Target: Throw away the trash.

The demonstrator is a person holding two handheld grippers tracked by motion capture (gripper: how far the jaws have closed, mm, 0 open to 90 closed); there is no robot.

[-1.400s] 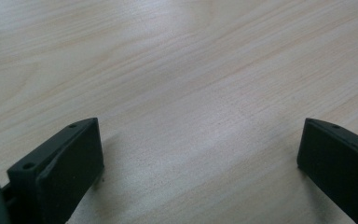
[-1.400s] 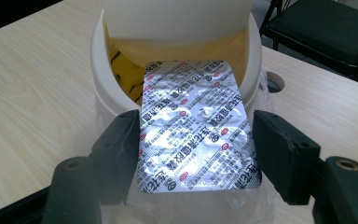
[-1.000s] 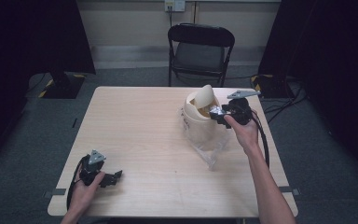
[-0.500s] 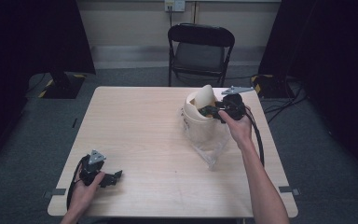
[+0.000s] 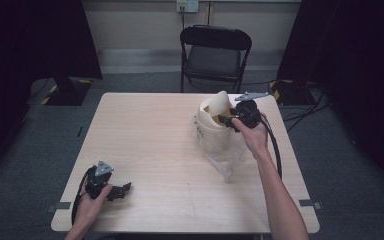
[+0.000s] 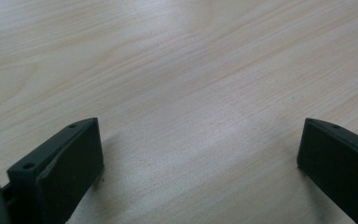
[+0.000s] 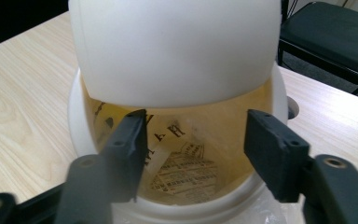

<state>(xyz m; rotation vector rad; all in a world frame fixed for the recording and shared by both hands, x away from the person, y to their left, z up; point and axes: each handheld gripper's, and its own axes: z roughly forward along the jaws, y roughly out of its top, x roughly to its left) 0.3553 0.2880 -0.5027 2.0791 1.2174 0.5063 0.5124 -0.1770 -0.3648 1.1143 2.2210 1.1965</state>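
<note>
A white round tub point(image 5: 211, 134) stands on the right half of the wooden table point(image 5: 150, 135), its white lid point(image 5: 221, 102) tipped up on edge over the opening. My right gripper point(image 5: 227, 119) is at the tub's rim, open and holding nothing. In the right gripper view the jaws of my right gripper point(image 7: 196, 140) straddle the opening below the lid point(image 7: 177, 46); printed paper point(image 7: 186, 170) lies at the bottom of the tub point(image 7: 77, 128). My left gripper point(image 5: 123, 189) rests open on the table near the front left, with bare wood point(image 6: 191, 70) between the jaws of my left gripper point(image 6: 200, 154).
A clear plastic bag point(image 5: 226, 159) lies crumpled against the tub's front right side. A black folding chair point(image 5: 215, 50) stands behind the table's far edge, and its seat point(image 7: 331, 32) appears behind the tub. Dark curtains flank the room.
My right gripper has shifted a little left and toward the tub's opening, turning its grey plate. The left gripper has stayed put.
</note>
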